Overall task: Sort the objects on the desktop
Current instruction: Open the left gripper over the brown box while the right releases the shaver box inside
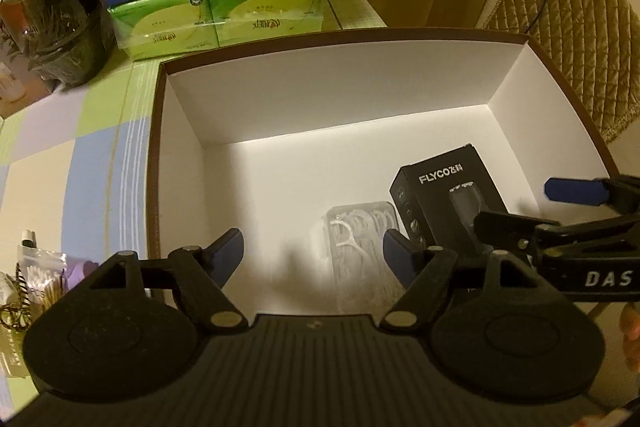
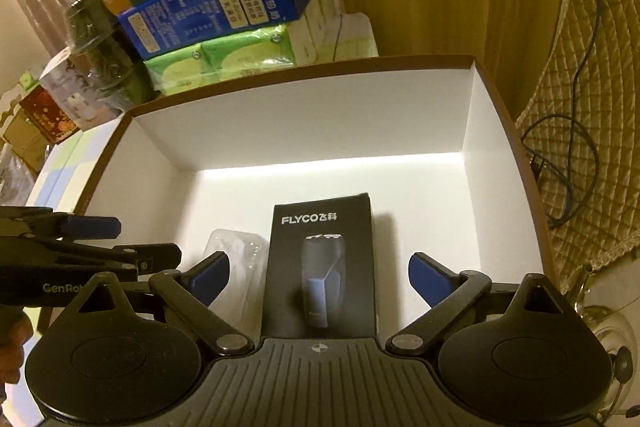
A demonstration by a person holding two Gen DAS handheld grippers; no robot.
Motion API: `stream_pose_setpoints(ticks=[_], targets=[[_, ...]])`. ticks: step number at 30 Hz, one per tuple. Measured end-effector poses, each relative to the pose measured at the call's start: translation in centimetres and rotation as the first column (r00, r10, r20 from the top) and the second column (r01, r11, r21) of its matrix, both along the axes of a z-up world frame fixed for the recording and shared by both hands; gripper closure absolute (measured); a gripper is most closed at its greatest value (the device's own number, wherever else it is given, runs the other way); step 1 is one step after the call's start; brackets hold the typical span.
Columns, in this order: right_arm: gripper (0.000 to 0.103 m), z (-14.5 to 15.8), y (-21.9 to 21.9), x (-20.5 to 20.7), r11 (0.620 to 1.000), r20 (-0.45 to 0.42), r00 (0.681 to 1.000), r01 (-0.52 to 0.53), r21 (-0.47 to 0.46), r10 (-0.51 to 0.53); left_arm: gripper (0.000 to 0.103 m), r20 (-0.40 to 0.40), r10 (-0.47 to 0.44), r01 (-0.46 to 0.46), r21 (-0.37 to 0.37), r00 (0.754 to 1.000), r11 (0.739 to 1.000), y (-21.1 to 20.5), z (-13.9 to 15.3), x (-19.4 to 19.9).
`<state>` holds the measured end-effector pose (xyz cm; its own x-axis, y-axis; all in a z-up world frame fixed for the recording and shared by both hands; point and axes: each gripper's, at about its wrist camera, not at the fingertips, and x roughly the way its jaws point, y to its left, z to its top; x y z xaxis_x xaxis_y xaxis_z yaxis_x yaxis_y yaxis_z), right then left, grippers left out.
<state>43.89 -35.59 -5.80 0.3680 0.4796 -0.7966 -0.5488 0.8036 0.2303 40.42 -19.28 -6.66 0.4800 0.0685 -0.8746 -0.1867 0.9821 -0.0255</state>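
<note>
Checked desk carries white-lined box. FLYCO carton lies flat inside, long axis toward far wall; floss-pick case just left. My left gripper and right gripper: jaws wide, empty.

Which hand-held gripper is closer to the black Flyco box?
Right. The right hand-held gripper hovers directly over the black cardboard Flyco box, fingers open either side. The left hand-held gripper is beside it, above the clear floss-pick case.
</note>
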Motion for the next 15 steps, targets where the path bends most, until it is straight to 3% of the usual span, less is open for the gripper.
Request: stream_pose_setpoints(ticks=[15], targets=[[0.002,2.9,-1.2,-4.1,1.000,0.089,0.996,0.018,0.025,-0.020,0.022,0.049,-0.031,0.030,0.028,0.998,0.999,0.1,2.4,-3.4]])
